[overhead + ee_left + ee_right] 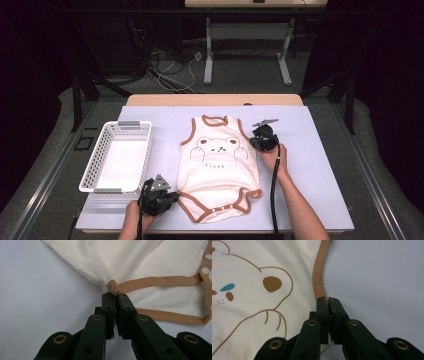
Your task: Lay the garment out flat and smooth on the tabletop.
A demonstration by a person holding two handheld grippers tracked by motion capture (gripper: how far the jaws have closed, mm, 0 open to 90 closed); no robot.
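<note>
On the lavender table (310, 165), your cream baby bodysuit (220, 172) lies flat, right of the white basket (120, 155). Your left gripper (172, 196) pinches its lower-left hem corner; your right gripper (256, 145) clamps the brown armhole trim (319, 277).

The bodysuit (218, 165) is soft cream cloth with stitched tan trim and small glossy snaps. The basket (92, 165) is white plastic lattice. The table cover (310, 170) looks smooth and matt. The jaws are matt black with brass rivets.
</note>
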